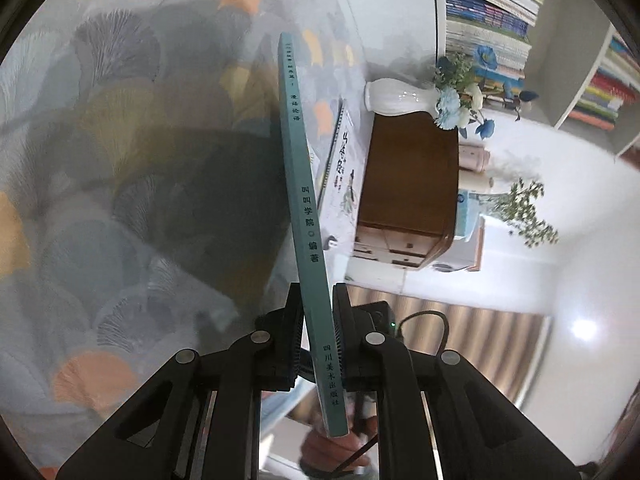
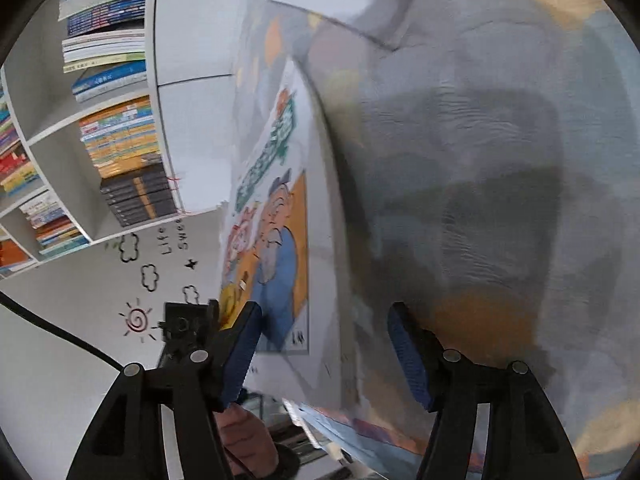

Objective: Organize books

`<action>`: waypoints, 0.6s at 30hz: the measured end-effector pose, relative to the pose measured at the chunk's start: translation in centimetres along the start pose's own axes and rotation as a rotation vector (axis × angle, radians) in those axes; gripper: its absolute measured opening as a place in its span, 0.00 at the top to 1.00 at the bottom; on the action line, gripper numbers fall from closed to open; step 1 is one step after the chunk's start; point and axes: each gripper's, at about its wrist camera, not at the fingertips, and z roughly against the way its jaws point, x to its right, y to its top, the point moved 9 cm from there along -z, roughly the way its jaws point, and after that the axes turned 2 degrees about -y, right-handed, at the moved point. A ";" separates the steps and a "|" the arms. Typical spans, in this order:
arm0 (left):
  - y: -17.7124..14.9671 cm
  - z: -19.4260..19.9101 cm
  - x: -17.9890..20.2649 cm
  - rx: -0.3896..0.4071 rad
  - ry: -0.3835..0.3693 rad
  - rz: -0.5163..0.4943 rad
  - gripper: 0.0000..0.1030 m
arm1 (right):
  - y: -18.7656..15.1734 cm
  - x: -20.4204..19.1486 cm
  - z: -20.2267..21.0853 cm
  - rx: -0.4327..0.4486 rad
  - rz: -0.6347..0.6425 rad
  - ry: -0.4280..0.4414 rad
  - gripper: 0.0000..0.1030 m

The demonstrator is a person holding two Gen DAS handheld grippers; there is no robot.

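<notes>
Left fingers point(image 1: 294, 336) clamped on teal book point(image 1: 302, 200).

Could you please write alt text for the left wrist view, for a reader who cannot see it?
The left tongs are shut on a thin teal book, held spine toward the camera over a leaf-patterned cloth. To the right, a white vase of blue flowers stands on a small wooden drawer cabinet, with stocked bookshelves behind.
</notes>
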 end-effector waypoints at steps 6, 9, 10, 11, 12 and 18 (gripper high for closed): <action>0.3 1.0 0.5 -0.006 0.108 -0.095 0.91 | -0.2 -2.9 -0.3 0.062 0.123 -0.039 0.74; 0.4 2.2 2.1 -0.007 0.161 -0.206 0.89 | -0.6 -5.6 -0.2 0.107 0.279 -0.154 0.75; 0.5 2.7 2.6 -0.004 0.157 -0.224 0.89 | -0.9 -6.6 -0.2 0.118 0.333 -0.186 0.75; 0.7 3.3 3.2 0.002 0.154 -0.243 0.89 | -1.1 -7.8 -0.3 0.129 0.392 -0.222 0.75; 0.9 4.0 3.7 0.008 0.154 -0.261 0.89 | -1.5 -9.0 -0.5 0.139 0.446 -0.255 0.74; 3.0 11.5 6.8 0.111 0.127 -0.343 0.88 | -3.3 -17.4 -4.5 0.160 0.678 -0.316 0.74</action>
